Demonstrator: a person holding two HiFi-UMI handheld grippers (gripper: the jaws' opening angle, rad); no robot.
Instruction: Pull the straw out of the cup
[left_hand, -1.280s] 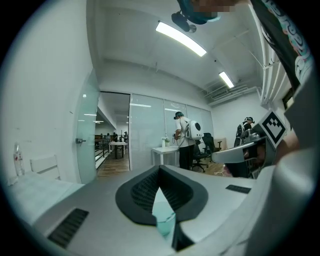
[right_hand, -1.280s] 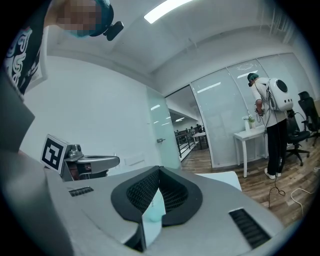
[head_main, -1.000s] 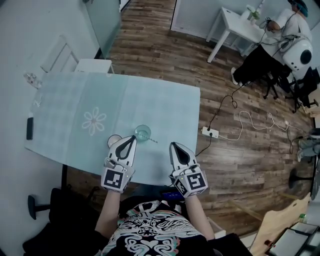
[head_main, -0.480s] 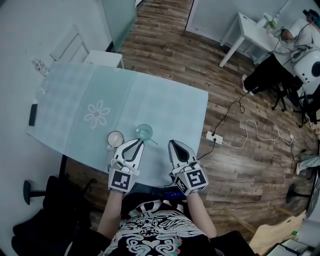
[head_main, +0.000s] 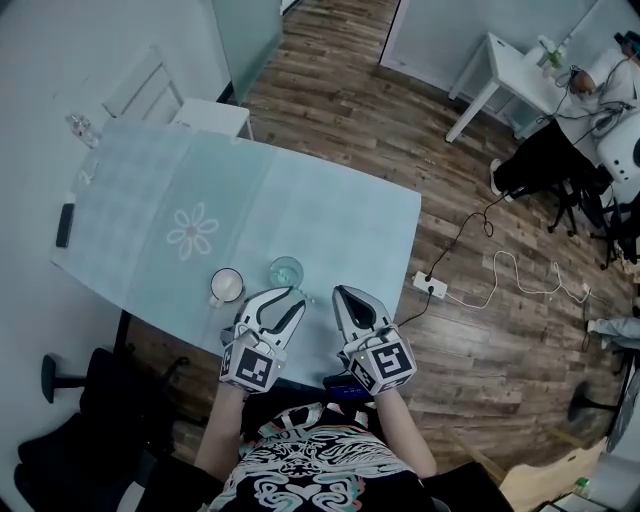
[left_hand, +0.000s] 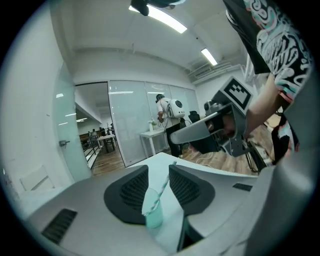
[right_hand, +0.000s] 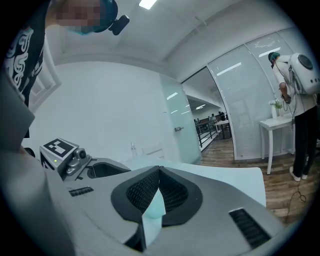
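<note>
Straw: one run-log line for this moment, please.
left claw just opening, nothing between | straw in cup ahead | right claw shut

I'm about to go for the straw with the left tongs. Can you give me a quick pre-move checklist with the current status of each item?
1. State of left tongs: ok. The jaws have just been opening, stand apart, and grip nothing.
2. Aim: ok. The straw is in line with the gap, ahead of it.
3. The cup upright on the table: ok.
4. Support from right tongs: not ok. They are shut, empty, and off the cup.
5. Room beside the white mug: ok. It stands apart, left of the cup.
</note>
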